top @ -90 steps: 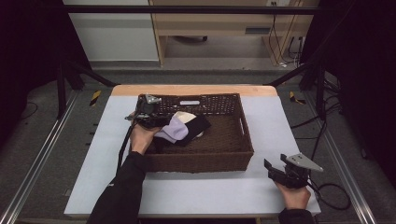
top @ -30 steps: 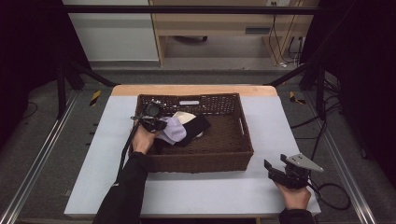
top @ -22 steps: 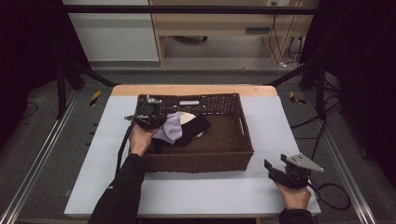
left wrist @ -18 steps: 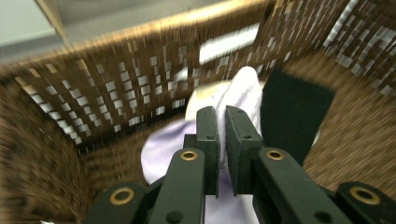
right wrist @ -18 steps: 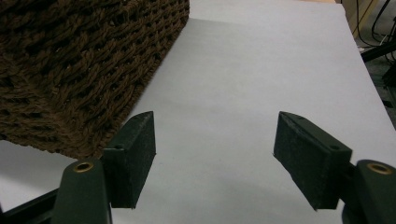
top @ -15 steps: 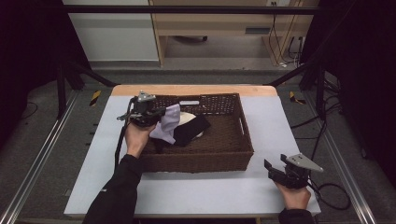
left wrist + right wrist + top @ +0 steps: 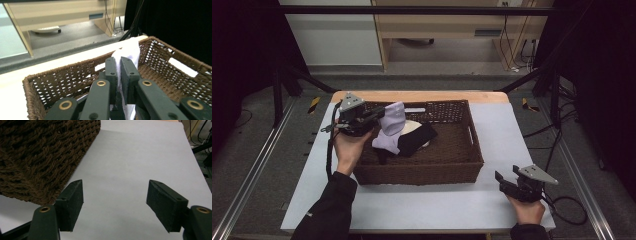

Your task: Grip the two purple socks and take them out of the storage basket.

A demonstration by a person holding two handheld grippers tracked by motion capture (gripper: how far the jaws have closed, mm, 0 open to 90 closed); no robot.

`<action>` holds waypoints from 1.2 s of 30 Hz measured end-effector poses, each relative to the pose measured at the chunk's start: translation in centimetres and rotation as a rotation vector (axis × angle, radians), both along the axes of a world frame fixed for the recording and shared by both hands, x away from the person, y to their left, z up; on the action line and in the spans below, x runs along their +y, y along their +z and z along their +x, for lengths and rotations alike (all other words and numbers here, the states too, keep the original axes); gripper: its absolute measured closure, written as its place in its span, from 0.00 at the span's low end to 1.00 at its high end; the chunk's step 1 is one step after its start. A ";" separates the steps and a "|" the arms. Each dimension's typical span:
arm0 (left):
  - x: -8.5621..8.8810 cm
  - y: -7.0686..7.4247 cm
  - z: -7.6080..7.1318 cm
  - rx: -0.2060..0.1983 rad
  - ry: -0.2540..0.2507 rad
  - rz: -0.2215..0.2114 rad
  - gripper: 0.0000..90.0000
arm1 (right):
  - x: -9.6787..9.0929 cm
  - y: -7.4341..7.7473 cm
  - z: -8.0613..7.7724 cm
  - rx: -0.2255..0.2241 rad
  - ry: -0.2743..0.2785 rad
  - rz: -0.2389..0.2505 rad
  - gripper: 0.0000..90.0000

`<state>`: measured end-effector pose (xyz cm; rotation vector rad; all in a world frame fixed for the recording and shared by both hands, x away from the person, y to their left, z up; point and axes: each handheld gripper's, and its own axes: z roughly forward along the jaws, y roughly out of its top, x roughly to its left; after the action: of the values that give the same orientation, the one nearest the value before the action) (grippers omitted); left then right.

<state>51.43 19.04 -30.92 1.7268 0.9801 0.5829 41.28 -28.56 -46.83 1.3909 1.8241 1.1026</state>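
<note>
Resting near the table's front edge, right gripper (image 7: 508,181) is idling, jaws spread. Farther in, left gripper (image 7: 373,114) is pinching the pale sock (image 7: 390,123), lifting it over the wicker basket (image 7: 472,150). Next likely: carrying it clear of the rim.

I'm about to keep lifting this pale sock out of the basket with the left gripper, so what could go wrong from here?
1. The left gripper pinches only a fold of the pale sock; it may slip out.
2. The sock's lower end lies against the black cloth, which might drag along.
3. The gripper hangs near the basket wall and could snag the weave.
The right gripper rests open on the table, so it can't catch a drop.
</note>
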 end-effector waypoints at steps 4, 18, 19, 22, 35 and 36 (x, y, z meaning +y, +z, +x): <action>0.7 0.7 -0.9 -0.018 -0.010 -0.019 0.93 | 0.0 0.0 0.0 -0.001 -0.001 0.000 0.33; 4.3 3.4 -4.4 -0.101 0.010 -0.055 0.93 | -0.1 0.0 -0.1 0.001 -0.005 -0.002 0.33; 4.6 3.5 -4.6 -0.106 0.015 -0.054 0.93 | -0.1 0.0 -0.1 0.000 -0.005 -0.003 0.33; 5.7 3.8 -5.1 -0.115 0.033 -0.053 0.93 | -0.1 0.0 -0.1 0.003 -0.006 0.002 0.33; 11.0 2.1 -6.9 -0.108 0.132 -0.067 0.93 | -0.1 0.0 -0.2 0.003 -0.009 -0.003 0.33; 11.3 1.9 -7.0 -0.104 0.141 -0.067 0.93 | -0.1 0.0 -0.2 0.003 -0.009 -0.003 0.33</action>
<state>44.45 30.37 -29.03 1.5613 1.0408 0.7158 41.12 -28.69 -46.87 1.3981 1.8199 1.0931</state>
